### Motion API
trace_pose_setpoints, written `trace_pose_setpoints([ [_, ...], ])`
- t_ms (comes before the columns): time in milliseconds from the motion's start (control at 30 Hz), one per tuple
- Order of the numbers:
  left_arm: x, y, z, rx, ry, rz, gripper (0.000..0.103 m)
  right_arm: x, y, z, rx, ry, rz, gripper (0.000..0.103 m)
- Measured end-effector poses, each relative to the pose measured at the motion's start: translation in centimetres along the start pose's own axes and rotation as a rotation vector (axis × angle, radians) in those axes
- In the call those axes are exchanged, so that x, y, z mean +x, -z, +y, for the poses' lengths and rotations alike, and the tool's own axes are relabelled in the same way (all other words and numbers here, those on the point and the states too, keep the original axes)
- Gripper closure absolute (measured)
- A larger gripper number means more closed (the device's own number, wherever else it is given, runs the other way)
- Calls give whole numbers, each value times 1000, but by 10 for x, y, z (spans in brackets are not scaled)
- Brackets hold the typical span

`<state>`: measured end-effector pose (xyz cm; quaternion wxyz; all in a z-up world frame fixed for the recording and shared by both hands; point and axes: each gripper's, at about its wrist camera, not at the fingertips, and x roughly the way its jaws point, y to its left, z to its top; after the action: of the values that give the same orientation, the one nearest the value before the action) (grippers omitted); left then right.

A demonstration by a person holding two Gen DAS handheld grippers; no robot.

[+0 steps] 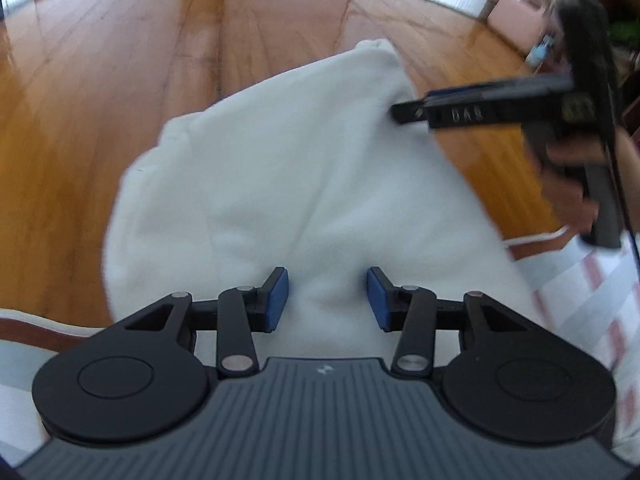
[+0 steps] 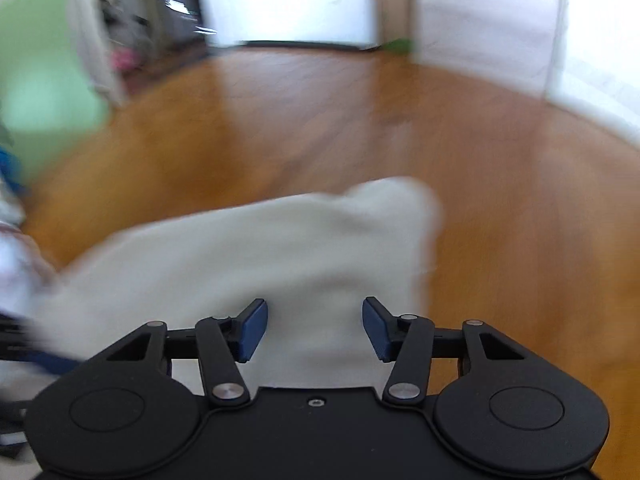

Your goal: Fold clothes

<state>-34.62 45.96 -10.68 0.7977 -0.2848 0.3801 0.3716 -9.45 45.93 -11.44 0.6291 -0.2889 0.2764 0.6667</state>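
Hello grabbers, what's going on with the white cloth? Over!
Left gripper open, nothing pinched. Right gripper open, over the white garment. Garment hangs off the striped bedding above the wood floor. Nothing blocking.

White garment (image 1: 288, 176): spread on wooden floor (image 1: 120, 100). Left gripper (image 1: 327, 298): jaws apart above it. Right gripper (image 1: 400, 113): tips at its far edge.

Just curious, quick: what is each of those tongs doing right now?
Left tongs: open, nothing gripped, above the white garment.
Right tongs: open, holding nothing.
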Motion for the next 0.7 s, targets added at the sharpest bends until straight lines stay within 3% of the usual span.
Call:
trace_pose_setpoints([
  [33, -1, 0, -1, 21, -30, -1, 59, 5, -1, -9, 21, 8, 24, 43],
  [100, -9, -1, 8, -2, -31, -18, 59, 7, -1, -33, 160, -63, 60, 43],
  [200, -28, -1, 34, -78, -42, -60, 60, -6, 11, -50, 345, -141, 96, 40],
  [233, -35, -1, 42, -96, -96, -76, 51, -13, 20, -53, 390, -174, 100, 39],
  [267, -39, -1, 47, -88, -198, -78, 38, -20, 33, -55, 435, -213, 106, 35],
  [300, -41, 0, 52, -69, -299, -63, 33, -24, 46, -57, 486, -251, 120, 32],
  [333, -41, 2, 61, -77, -332, -42, 32, -29, 59, -59, 537, -290, 134, 32],
  [467, -44, 14, 115, -358, -49, 35, 31, -49, 105, -55, 644, -457, 211, 28],
  [567, -40, 20, 126, -395, 29, 68, 30, -58, 123, -45, 652, -529, 237, 19],
  [700, -20, 28, 124, -419, 91, 120, 27, -50, 126, -35, 628, -535, 238, 17],
])
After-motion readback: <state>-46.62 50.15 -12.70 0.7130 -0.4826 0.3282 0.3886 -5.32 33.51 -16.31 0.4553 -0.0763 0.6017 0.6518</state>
